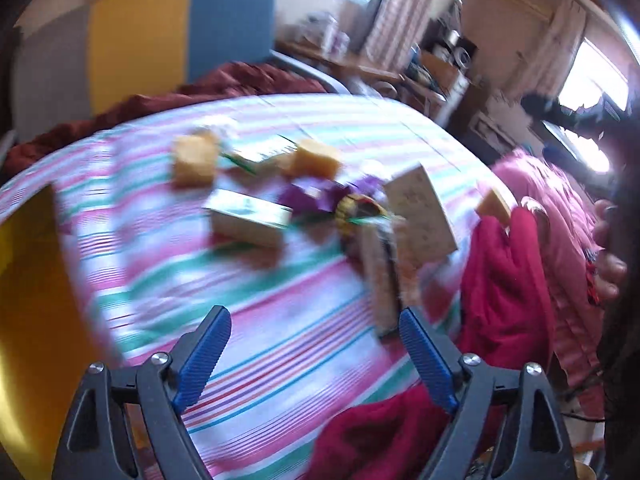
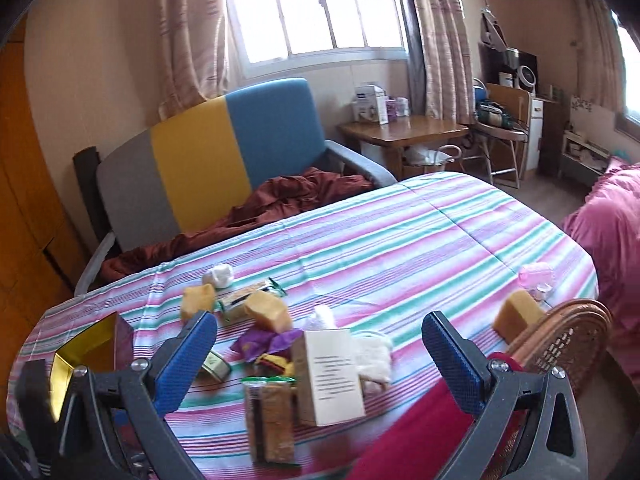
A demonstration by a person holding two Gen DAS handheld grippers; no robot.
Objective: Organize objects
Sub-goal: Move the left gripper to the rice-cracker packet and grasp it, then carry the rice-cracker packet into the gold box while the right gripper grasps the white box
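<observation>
Left wrist view: the scene was badly motion-blurred. A table under a pink, green and white striped cloth (image 1: 280,320) filled the middle, with a grey, yellow and blue chair back (image 1: 160,40) behind it and a dark red blanket (image 1: 240,80) on the seat. The left gripper (image 1: 314,354) hung above the near part of the cloth, its blue-padded fingers (image 1: 204,360) spread wide and holding nothing. Scattered further back on the cloth were two yellow sponge blocks (image 1: 194,160), a green-trimmed box (image 1: 250,220), a purple wrapper (image 1: 308,196) and a pale upright carton (image 1: 420,216). A third yellow block (image 1: 494,204) sat near the right edge. Red fabric (image 1: 504,272) draped at the right.

Right wrist view: sharp. A barred window (image 2: 320,8) with curtains lit the room; a wooden side table (image 2: 404,130) stood beyond the chair. The right gripper (image 2: 320,354) was over the near table edge, fingers (image 2: 452,360) wide apart and empty. Between them lay the carton, leaning on a clear packet of biscuits (image 2: 268,416). A gold-lined box (image 2: 84,356) stood open at the left, apart from the clutter. A white wad (image 2: 218,275) lay behind the sponge blocks. A wicker chair back (image 2: 568,340) stood at the right
</observation>
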